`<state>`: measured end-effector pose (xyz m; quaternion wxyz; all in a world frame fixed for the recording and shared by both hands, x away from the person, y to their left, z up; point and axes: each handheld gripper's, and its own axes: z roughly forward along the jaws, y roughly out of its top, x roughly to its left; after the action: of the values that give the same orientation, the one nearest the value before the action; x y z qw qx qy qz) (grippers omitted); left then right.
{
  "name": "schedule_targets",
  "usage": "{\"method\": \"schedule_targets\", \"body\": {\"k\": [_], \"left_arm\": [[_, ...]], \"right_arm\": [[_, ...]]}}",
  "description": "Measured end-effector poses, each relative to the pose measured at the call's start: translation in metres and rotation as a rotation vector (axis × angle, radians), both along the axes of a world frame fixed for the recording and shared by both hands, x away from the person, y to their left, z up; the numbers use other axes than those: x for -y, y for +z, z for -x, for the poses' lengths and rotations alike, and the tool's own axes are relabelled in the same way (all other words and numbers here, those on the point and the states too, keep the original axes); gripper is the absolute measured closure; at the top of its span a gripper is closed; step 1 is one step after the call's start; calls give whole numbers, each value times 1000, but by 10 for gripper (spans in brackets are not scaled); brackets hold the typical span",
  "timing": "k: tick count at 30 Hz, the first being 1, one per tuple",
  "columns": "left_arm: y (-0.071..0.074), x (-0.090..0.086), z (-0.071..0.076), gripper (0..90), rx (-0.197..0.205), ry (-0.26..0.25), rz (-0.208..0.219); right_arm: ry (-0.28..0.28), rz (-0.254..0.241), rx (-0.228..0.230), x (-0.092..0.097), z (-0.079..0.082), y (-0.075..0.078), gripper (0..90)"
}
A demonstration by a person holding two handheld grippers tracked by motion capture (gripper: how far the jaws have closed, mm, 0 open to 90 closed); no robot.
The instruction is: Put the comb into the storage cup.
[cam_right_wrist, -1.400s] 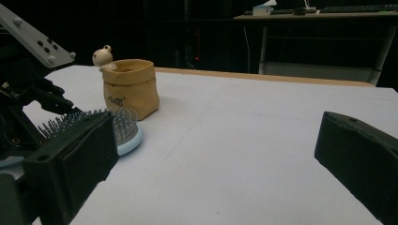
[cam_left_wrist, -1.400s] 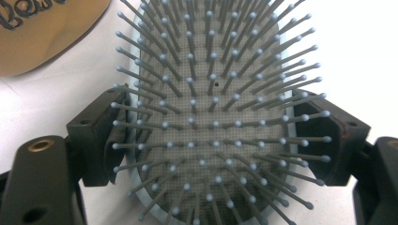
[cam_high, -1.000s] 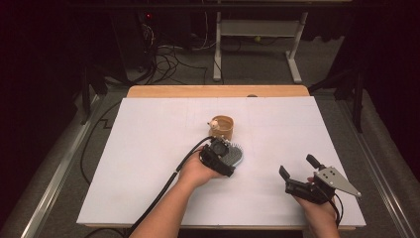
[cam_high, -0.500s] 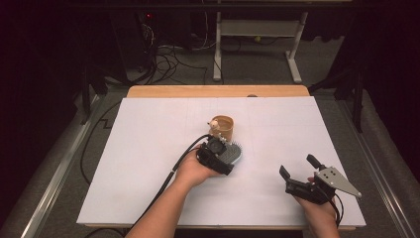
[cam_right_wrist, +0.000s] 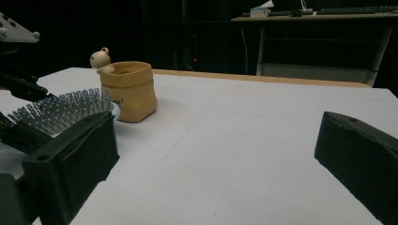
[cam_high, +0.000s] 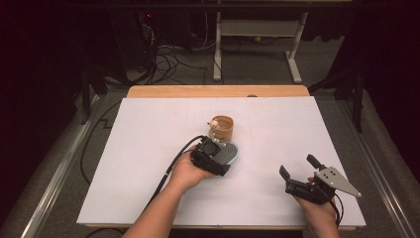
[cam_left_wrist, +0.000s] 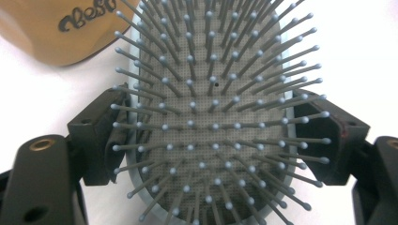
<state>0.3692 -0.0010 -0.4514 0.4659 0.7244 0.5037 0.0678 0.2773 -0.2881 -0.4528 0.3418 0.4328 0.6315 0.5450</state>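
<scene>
While my left gripper (cam_high: 221, 154) clamps the hairbrush (cam_high: 228, 153), I read its jaws pressed against both long edges of the pale blue brush head, one pad on each side, as the left gripper view makes plain. Bristles (cam_left_wrist: 211, 108) point up toward that camera, grey pins with small rounded tips on a grey cushion. From the high view, the brush head sticks out past the jaws, away from the hand (cam_high: 188, 172) that carries the gripper, and a black cable (cam_high: 171, 166) trails back beside the forearm.

Off to that gripper's right, well apart from it, my right gripper (cam_high: 298, 167) sits low over the white worktop (cam_high: 148, 148) with its jaws spread wide and nothing between them; the grey three-cornered plate (cam_high: 338, 180) rides on top of it.

Just beyond the brush head stands a tan pouch-shaped cup (cam_high: 223, 127), upright, with a small round-headed figure (cam_high: 215, 123) at its rim. In the left gripper view the cup's side, bearing dark lettering, lies right at the brush's far corner; I cannot tell whether they touch.

Farther off, past the worktop's wooden edge (cam_high: 218, 91), I see a dark floor with cables (cam_high: 168, 54) and a pale table frame (cam_high: 257, 39).
</scene>
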Motion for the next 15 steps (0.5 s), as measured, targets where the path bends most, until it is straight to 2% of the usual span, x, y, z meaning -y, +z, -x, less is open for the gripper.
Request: {"method": "schedule_targets", "body": {"k": [4, 15], "left_arm": [[3, -10, 5, 208, 9, 4, 26], [9, -43, 22, 208, 58, 22, 51]], "right_arm": [[-1, 1, 0, 1, 0, 0, 4], [-2, 3, -2, -1, 0, 0, 4]]}}
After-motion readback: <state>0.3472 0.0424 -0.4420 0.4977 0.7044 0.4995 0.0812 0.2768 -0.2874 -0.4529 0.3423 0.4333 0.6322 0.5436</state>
